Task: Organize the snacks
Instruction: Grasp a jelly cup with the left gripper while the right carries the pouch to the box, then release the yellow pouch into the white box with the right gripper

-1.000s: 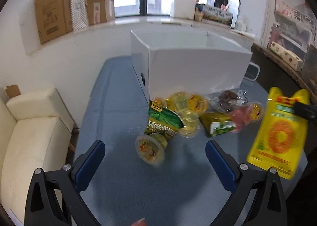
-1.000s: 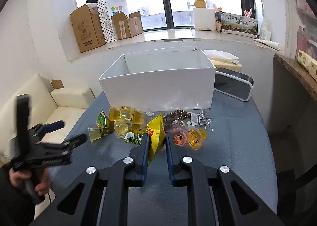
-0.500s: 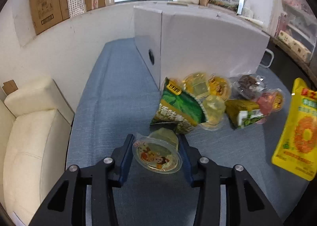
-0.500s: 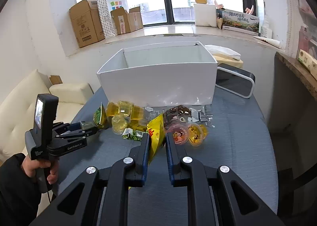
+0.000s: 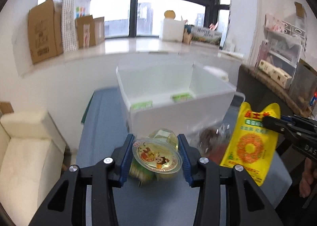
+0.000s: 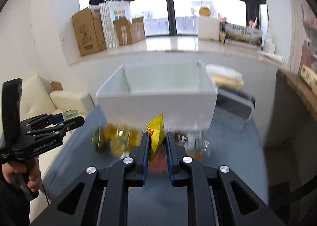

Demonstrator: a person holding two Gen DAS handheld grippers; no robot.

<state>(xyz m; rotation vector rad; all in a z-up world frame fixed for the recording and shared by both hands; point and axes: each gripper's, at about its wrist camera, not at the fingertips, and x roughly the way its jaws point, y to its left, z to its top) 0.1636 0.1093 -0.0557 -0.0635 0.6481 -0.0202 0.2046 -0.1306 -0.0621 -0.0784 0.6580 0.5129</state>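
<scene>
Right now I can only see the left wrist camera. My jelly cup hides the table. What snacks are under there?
Observer: In the right wrist view, a blurry cluster of yellow jelly cups lies on the blue table, in front of the white box.
Operator: Is my cup really held?
Observer: From that side, the left gripper has a clear cup between its fingertips, above the table.
Operator: What's behind the box?
Observer: A dark flat case with a light rim sits to the box's right.
</scene>
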